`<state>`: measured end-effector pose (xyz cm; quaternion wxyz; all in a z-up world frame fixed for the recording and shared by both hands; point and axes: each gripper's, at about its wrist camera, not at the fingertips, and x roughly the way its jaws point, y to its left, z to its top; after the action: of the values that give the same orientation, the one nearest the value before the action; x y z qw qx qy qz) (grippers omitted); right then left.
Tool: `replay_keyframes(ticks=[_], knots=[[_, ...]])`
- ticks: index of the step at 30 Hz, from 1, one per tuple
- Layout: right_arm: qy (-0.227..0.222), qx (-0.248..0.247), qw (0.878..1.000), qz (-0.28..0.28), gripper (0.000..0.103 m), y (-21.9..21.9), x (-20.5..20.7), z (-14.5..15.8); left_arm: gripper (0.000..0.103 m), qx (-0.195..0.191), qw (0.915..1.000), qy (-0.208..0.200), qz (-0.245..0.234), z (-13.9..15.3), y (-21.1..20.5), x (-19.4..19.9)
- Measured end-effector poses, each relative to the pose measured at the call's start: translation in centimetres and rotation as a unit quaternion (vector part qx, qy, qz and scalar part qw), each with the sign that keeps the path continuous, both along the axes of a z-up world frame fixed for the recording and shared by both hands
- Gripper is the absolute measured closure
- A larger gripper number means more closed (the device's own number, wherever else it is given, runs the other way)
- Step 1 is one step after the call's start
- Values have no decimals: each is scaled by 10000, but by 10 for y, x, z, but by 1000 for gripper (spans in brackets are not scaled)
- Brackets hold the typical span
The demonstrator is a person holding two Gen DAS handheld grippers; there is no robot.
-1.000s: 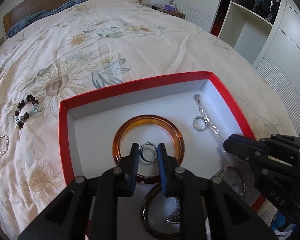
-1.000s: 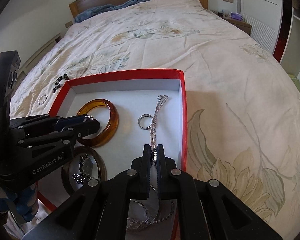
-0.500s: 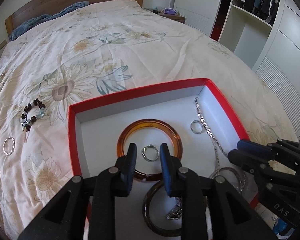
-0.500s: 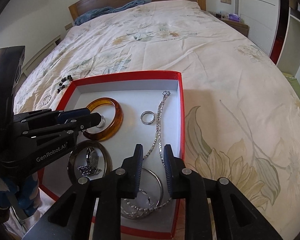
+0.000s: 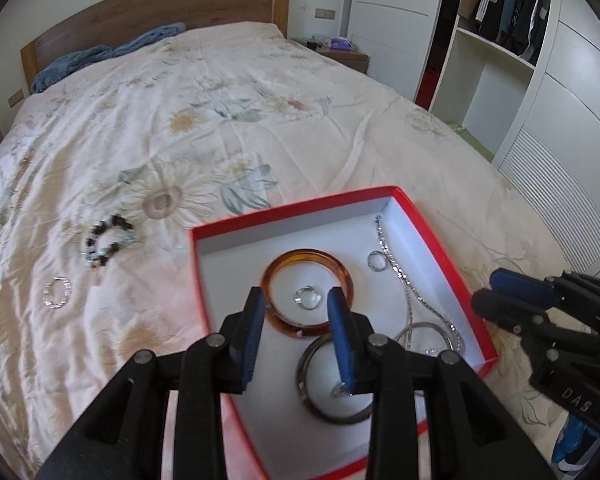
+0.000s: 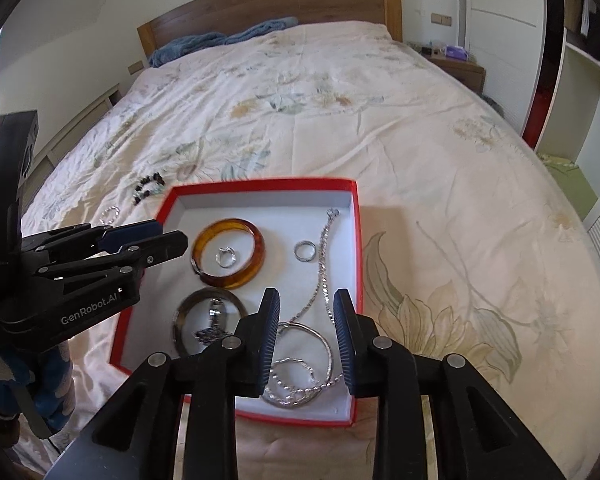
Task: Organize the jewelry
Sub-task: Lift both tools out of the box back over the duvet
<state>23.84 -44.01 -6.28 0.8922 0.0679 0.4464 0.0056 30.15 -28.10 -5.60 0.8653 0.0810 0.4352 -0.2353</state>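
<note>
Both grippers empty, jaws just opening | left gripper (image 5: 296, 300) apart over ring (image 5: 307, 297) | right gripper (image 6: 307, 300) apart over chain (image 6: 321, 264) | beaded bracelet (image 5: 107, 245) at 10 o'clock of red box (image 5: 444, 258)

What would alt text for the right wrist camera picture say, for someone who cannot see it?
A red box on a floral bedspread holds an amber bangle lying around a small ring, a silver chain and other bracelets. The right hand-held gripper hangs open and empty over its near end, the left hand-held gripper over its left edge.
</note>
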Motion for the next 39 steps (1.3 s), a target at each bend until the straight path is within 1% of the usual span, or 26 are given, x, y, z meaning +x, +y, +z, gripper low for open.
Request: replay_keyframes(ticks=[6,7,9,11,20,26,30,33,35,39], knots=[[-229,-65,9997,67,74,21,-18,35,72,23,9995,-183,247,30,36,-20],[-256,-67,9996,80,73,25,-21,39,71,24,9994,-203,282,34,41,-24],[-310,-66,9994,121,73,34,-30,49,66,46,9990,-257,366,43,54,-34],[-359,-69,9992,171,72,45,-39,57,65,94,9983,-341,468,53,69,-46],[-524,-81,9975,469,69,93,-72,85,64,285,9942,-613,838,82,123,-89],[-618,-96,9960,645,68,119,-86,99,63,275,9917,-734,1019,96,153,-111],[-674,-120,9947,772,67,136,-93,107,63,201,9898,-784,1168,100,173,-121],[-696,-150,9936,873,66,147,-96,110,63,-1,9889,-677,1321,94,197,-125],[-680,-159,9932,932,66,153,-96,109,63,-91,9875,-583,1460,85,217,-126],[-595,-150,9925,1058,66,164,-86,101,63,-83,9832,-335,1794,64,251,-118]])
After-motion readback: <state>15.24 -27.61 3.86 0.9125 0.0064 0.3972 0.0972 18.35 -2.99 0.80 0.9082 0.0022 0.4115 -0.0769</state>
